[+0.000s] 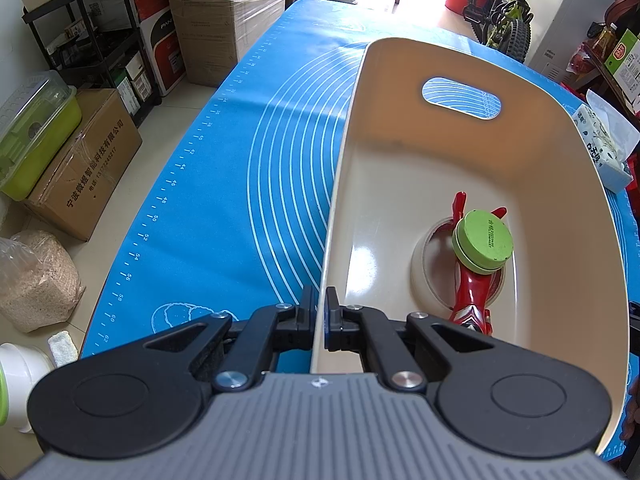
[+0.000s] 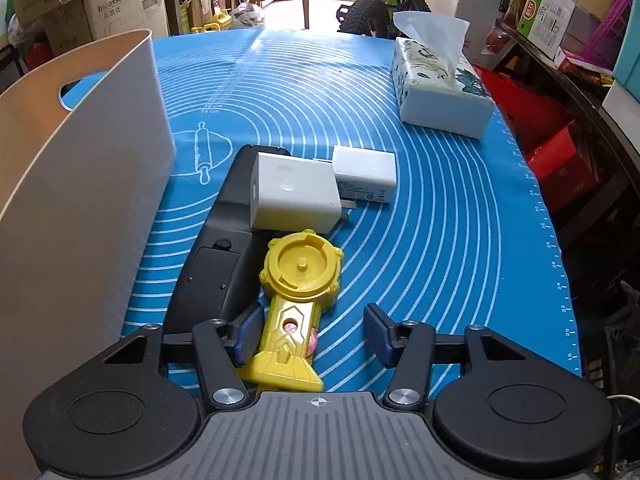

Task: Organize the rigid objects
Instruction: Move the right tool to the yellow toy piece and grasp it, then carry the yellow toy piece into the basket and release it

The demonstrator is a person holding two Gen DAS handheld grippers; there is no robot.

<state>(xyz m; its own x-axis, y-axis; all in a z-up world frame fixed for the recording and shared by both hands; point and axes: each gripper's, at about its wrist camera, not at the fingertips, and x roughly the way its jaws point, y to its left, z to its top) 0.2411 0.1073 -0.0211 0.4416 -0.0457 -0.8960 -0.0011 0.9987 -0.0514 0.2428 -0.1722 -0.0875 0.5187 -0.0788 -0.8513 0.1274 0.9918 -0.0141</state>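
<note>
left wrist view: the left gripper (image 1: 320, 316) is clamped tight on the near rim of the cream bin (image 1: 560, 128), one finger outside the wall and one inside. the grip looks meant to steady the bin while things are dropped in. the bin stands on the blue mat (image 1: 240, 160), well in from its left edge. on the bin's floor, toward its right wall, lie a red toy (image 1: 472, 292) and a green-capped jar (image 1: 482, 240) resting on it, with a pale ring (image 1: 420, 276) beneath.

right wrist view: the right gripper (image 2: 312, 334) is partly open, and has nothing gripped. the handle of a yellow toy (image 2: 298, 292) lies between the fingers; the left pad looks to be touching or just beside it, the right pad stands clear. this toy appears to be the next item for sorting. it lies near the mat's front edge, just right of the bin. beside it sit a black remote (image 2: 216, 256), a large white charger (image 2: 292, 192) partly on the remote, and a smaller white adapter (image 2: 364, 176). a tissue box (image 2: 440, 92) stands near the mat's far right edge.
</note>
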